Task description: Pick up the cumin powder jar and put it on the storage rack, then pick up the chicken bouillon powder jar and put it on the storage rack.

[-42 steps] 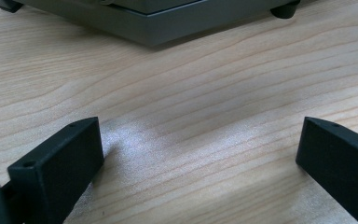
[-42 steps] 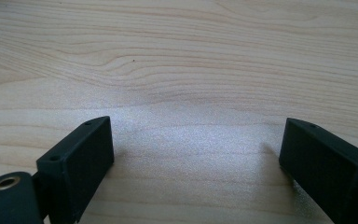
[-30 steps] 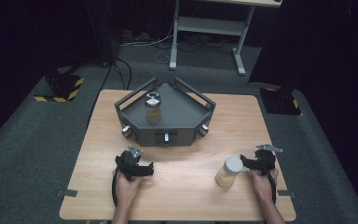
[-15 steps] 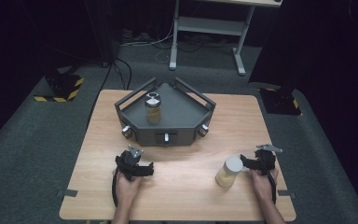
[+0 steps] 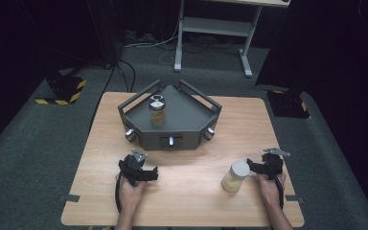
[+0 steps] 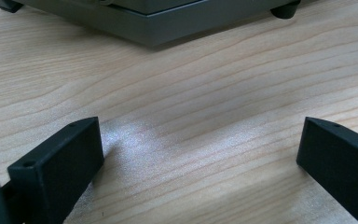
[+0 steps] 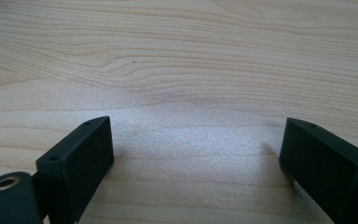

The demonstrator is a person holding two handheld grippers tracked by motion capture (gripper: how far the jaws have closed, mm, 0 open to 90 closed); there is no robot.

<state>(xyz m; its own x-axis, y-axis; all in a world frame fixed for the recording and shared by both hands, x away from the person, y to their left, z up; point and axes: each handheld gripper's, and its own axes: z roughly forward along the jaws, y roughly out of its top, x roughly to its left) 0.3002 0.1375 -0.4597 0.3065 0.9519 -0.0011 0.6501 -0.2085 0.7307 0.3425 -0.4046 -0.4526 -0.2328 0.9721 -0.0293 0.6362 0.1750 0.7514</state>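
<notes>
Seen from the high view: wooden table point(image 5: 191, 201), grey angular tray point(image 5: 182, 122) at its far centre, one jar point(image 5: 157, 111) with a grey lid standing upright inside the tray. A second jar point(image 5: 235, 176), pale contents and light lid, upright on the bare tabletop at near right, well apart from the tray. Left gripper point(image 5: 149, 175) resting on the table at near left, held by the left hand point(image 5: 130, 190). Right gripper point(image 5: 252, 167) at near right, held by the right hand point(image 5: 269, 184), tips just beside the second jar; contact cannot be told from this height.

Seen from the left gripper view: left gripper point(image 6: 200, 163) jaws spread wide, bare wood grain between them, nothing gripped. Tray base point(image 6: 158, 21) and one of its feet along the top edge, a strip of open table in between.

Seen from the right gripper view: right gripper point(image 7: 196, 163) jaws likewise spread wide, empty, bare table ahead up to the far edge of the frame, table corner at upper right.

Open room: broad clear wood between the two grippers and in front of the tray. Near table edge close behind both hands; right table edge close beside the right hand.
</notes>
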